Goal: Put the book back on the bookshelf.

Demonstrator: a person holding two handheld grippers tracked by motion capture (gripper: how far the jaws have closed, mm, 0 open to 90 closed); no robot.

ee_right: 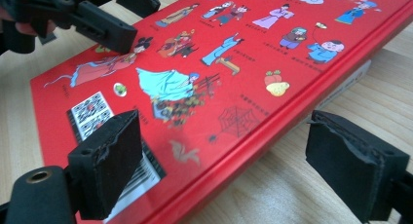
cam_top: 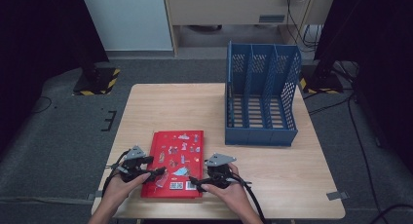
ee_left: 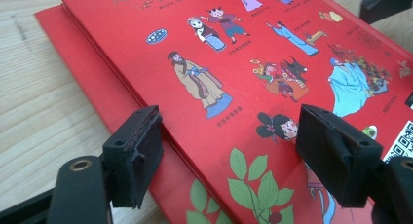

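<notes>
A red picture book [cam_top: 178,160] with cartoon figures on its cover lies flat near the table's front edge. My left gripper [cam_top: 160,174] is at the book's left side. In the left gripper view its jaws [ee_left: 234,156] stand open astride that edge of the book [ee_left: 234,63], one pad over the cover and the other over a red layer that juts out beneath. My right gripper [cam_top: 194,182] is at the near right corner. Its open jaws [ee_right: 234,170] straddle the book's right edge [ee_right: 219,87], one pad above the barcode, the other over bare wood. Neither pair of pads presses on the book.
A blue mesh file organiser [cam_top: 263,97] with upright dividers stands at the back right of the wooden table [cam_top: 170,107]. Dark stands and cables lie on the grey floor around the table. The left gripper [ee_right: 122,14] shows at the top left of the right gripper view.
</notes>
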